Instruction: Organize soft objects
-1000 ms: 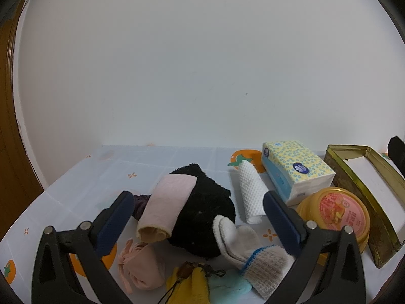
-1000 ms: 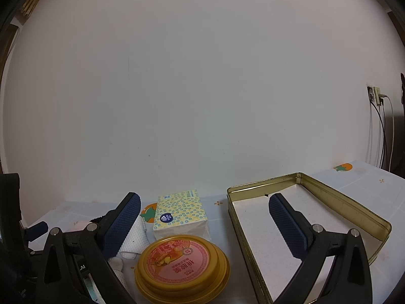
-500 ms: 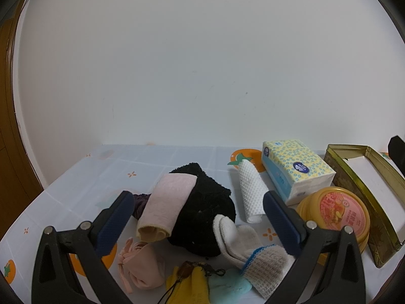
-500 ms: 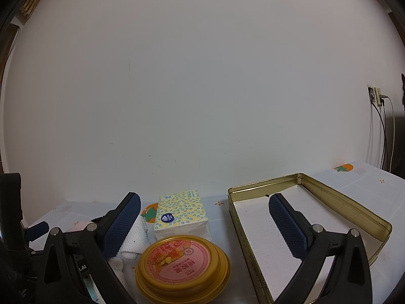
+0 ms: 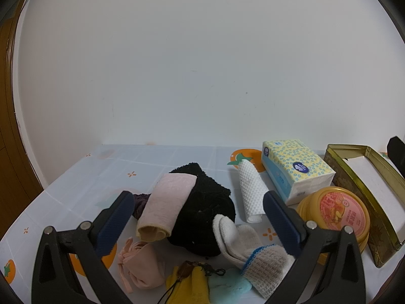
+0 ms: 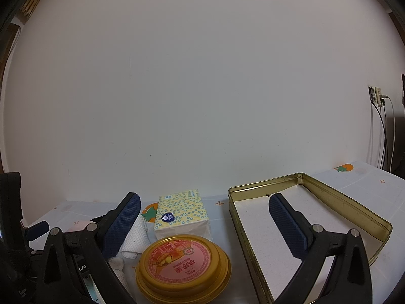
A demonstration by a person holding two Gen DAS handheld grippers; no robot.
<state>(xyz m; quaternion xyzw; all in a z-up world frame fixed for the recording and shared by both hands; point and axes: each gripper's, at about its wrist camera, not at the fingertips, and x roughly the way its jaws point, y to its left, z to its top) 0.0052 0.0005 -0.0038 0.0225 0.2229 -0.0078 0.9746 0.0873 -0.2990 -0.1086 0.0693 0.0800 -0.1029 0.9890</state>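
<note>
Over the surface (image 5: 76,177), the left gripper (image 5: 197,210) hangs with jaws apart and empty above the heap of soft things: pink cloth (image 5: 167,202) on black fleece (image 5: 205,207), socks (image 5: 235,235) beside. Right gripper (image 6: 205,217), also apart, faces the empty gold tin (image 6: 341,197). Nothing's picked yet, I'd say; next comes a drop onto one piece.

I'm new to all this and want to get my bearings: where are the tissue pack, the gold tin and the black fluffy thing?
tissue pack (image 5: 297,167): left wrist view, patterned top face.
gold tin (image 6: 349,202): right wrist view, far side wall.
black fluffy thing (image 5: 205,202): left wrist view, middle of its body.
</note>
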